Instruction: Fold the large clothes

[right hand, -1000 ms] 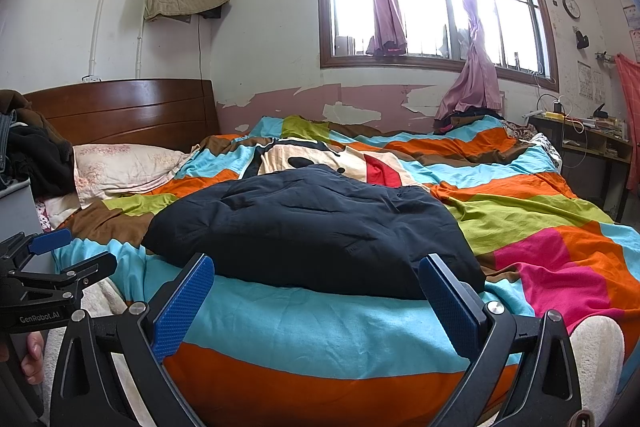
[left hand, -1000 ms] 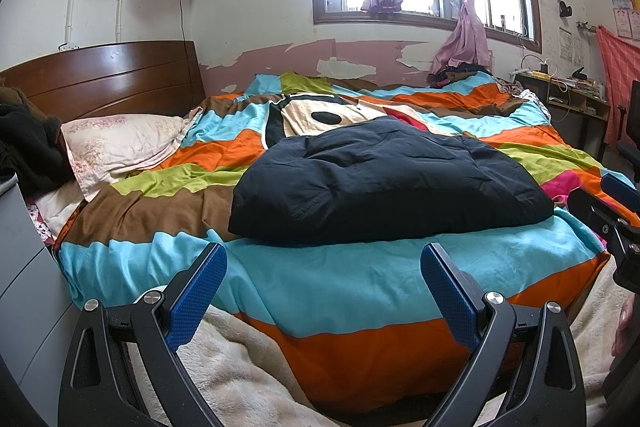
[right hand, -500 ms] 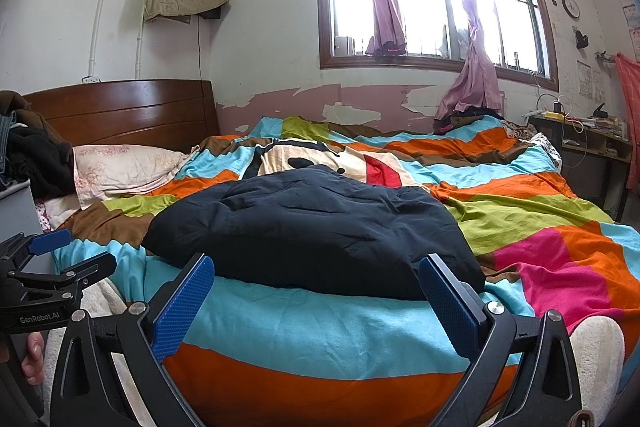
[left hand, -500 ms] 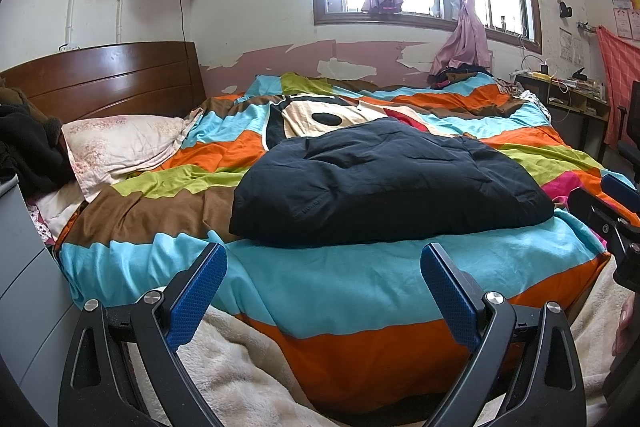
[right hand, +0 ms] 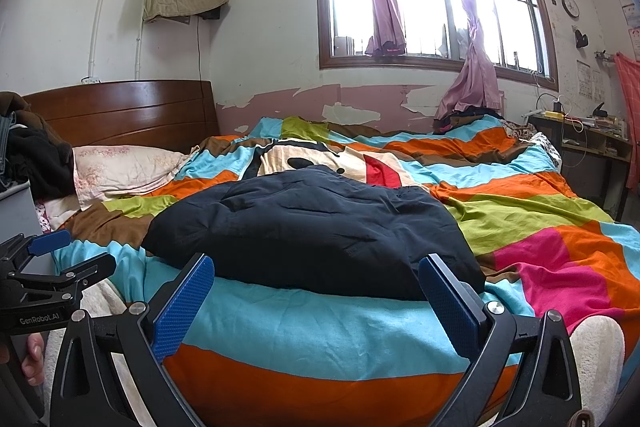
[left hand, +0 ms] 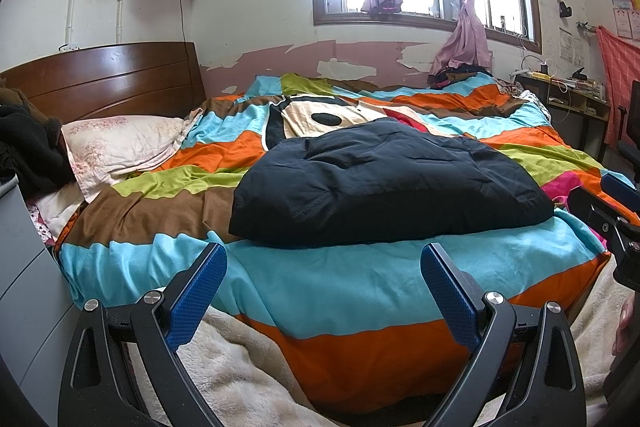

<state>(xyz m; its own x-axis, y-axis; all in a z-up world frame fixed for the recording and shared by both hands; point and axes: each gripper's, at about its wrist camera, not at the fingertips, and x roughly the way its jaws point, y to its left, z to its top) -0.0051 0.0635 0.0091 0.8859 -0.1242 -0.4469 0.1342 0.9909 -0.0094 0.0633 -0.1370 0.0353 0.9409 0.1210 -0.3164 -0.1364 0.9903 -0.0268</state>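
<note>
A dark navy padded garment (left hand: 384, 183) lies folded into a bulky rectangle on the striped bedspread (left hand: 320, 283), near the bed's front edge; it also shows in the right wrist view (right hand: 312, 231). My left gripper (left hand: 324, 279) is open and empty, held before the bed edge, short of the garment. My right gripper (right hand: 316, 291) is open and empty, also short of the garment's near edge. The right gripper shows at the right edge of the left wrist view (left hand: 612, 211), the left gripper at the left edge of the right wrist view (right hand: 48, 279).
A pillow (left hand: 124, 147) and a wooden headboard (left hand: 104, 79) are at the left. A cream fleece blanket (left hand: 240, 379) hangs below the bed's front edge. A grey cabinet (left hand: 20, 287) stands at the left. A desk (right hand: 592, 139) stands at the far right under the window.
</note>
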